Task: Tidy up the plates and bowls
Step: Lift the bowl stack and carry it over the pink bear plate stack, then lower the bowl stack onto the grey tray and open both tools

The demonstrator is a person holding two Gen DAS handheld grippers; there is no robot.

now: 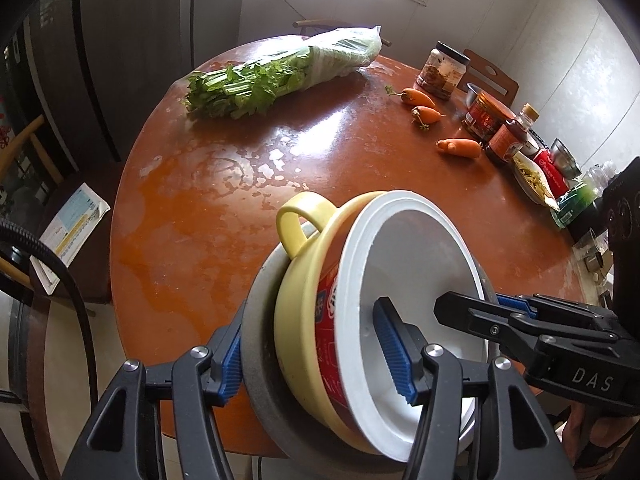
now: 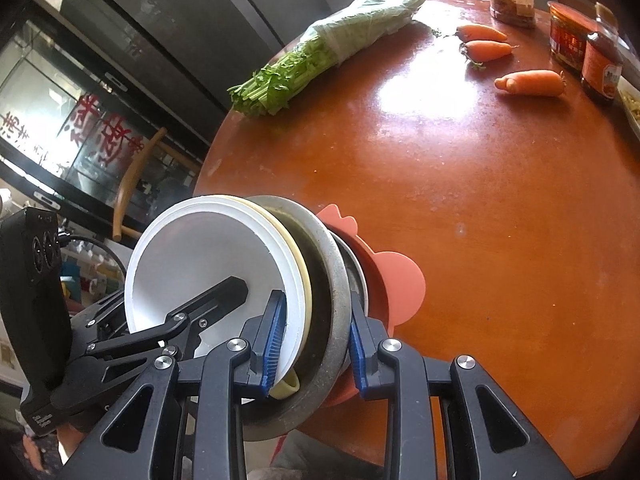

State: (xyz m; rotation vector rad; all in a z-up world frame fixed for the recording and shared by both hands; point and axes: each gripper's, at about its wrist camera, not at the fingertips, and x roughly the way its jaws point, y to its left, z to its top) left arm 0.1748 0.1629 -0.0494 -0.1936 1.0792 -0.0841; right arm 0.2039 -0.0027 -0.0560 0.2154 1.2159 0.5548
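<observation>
Surface: a round orange-brown table (image 1: 320, 152), glossy and patchy with glare, with a dark fridge and glass cabinet behind it.
Stack: you hold a nested set of dishes tilted on edge between both claws, at the table's near rim.
White bowl (image 1: 416, 256): innermost, its hollow facing your right gripper.
Yellow bowl (image 1: 304, 280): next layer, with a loop handle pointing away from your left gripper.
Metal bowl (image 2: 332, 264): grey, outermost of the 3 on that side.
Pink plate (image 2: 400, 280): scalloped, behind the metal bowl, just past the far pad of your right gripper.
Left gripper (image 1: 320, 360): clamped across the stack's rims, 1 blue pad inside the white bowl, the other outside the metal one.
Right gripper (image 2: 314, 340): clamped likewise on the opposite rim.
Ahead of the claws: bagged celery (image 1: 280, 72), 3 carrots (image 1: 459, 147), jars (image 1: 442, 70) and bottles well beyond the stack.
</observation>
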